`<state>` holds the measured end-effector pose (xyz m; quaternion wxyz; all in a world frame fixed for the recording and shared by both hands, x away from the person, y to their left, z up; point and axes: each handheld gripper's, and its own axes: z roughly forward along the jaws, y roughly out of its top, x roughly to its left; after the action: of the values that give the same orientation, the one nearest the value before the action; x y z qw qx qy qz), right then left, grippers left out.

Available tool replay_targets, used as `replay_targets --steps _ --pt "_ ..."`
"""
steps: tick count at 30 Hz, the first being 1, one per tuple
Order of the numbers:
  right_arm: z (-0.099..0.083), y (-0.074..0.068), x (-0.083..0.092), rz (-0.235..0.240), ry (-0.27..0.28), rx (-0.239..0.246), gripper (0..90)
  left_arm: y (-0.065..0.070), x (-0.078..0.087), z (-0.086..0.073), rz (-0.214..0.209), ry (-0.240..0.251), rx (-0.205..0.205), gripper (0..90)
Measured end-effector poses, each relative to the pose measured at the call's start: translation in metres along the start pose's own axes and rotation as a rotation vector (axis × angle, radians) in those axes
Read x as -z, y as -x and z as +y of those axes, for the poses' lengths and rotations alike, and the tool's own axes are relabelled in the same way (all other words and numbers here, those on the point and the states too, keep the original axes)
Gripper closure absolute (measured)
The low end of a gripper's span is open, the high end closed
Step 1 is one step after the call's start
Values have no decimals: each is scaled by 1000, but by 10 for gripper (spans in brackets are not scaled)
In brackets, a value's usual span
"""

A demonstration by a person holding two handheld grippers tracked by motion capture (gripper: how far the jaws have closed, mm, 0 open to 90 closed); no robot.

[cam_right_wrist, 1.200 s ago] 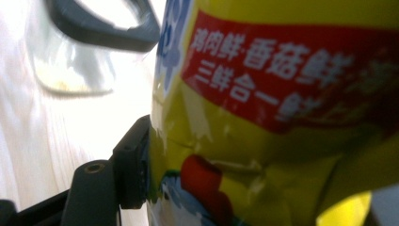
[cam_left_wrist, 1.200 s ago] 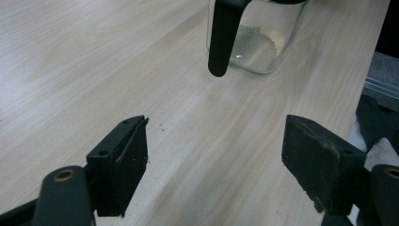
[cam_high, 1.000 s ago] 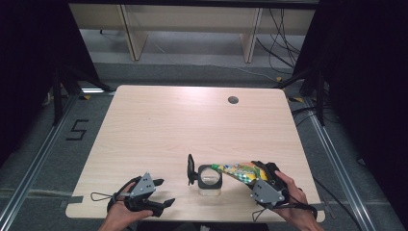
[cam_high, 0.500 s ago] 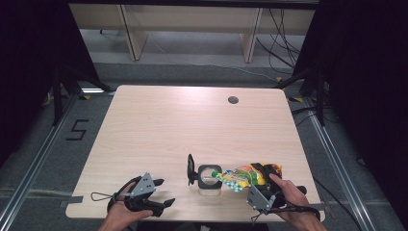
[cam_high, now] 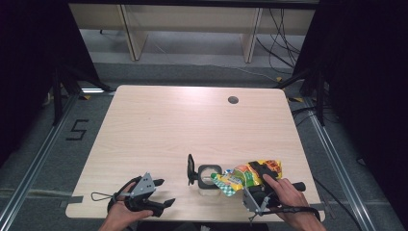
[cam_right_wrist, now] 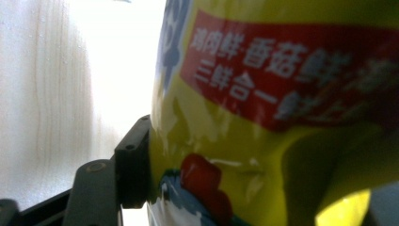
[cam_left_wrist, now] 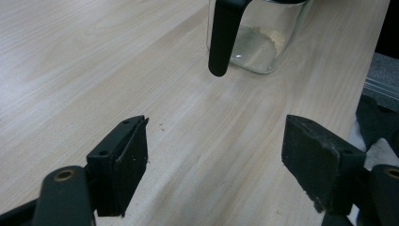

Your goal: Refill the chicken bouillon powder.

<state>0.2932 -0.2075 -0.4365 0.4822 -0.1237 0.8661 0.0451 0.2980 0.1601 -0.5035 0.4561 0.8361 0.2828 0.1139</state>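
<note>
A yellow snack bag [cam_high: 250, 174] with red and green print is tilted sideways, its mouth at a small glass jar [cam_high: 208, 177] near the table's front edge. My right gripper [cam_high: 254, 177] is shut on the bag. In the right gripper view the bag [cam_right_wrist: 282, 117] presses against the left pad [cam_right_wrist: 134, 162] and hides the other jaw. A black lid [cam_high: 191, 169] stands hinged up at the jar's left. My left gripper [cam_high: 166, 191] rests on the table's front left, open and holding nothing. In the left gripper view, the jar [cam_left_wrist: 256, 47] with pale crumbs inside lies beyond it.
The wooden table [cam_high: 192, 125] has a round cable hole [cam_high: 233, 100] at its back right. Its front edge runs just under both hands. Dark curtains stand at both sides, and shelving legs and cables are on the floor behind.
The right hand has shifted slightly and the bag has turned in its grip, now showing more of its printed face beside the jar. The left gripper has not moved.
</note>
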Motion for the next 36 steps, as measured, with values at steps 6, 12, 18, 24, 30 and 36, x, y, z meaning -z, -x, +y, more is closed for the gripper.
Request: replay_targets --steps 6,12,18,24,30,36 --pt "1 -5 2 4 -20 -57 354 0 1 0 -1 -4 0 228" --pt "3 1 3 -25 -15 34 354 0 1 1 -4 -10 -1 228" --pt "6 -2 4 -21 -49 24 354 -2 1 1 -4 -7 -24 228" --pt "12 4 7 -50 -32 131 354 0 0 0 3 0 -1 227" --pt "11 -1 6 -49 -56 86 354 -2 1 1 3 -1 -22 228" --pt "10 -3 5 -48 -55 74 354 0 0 1 5 -4 -11 228"
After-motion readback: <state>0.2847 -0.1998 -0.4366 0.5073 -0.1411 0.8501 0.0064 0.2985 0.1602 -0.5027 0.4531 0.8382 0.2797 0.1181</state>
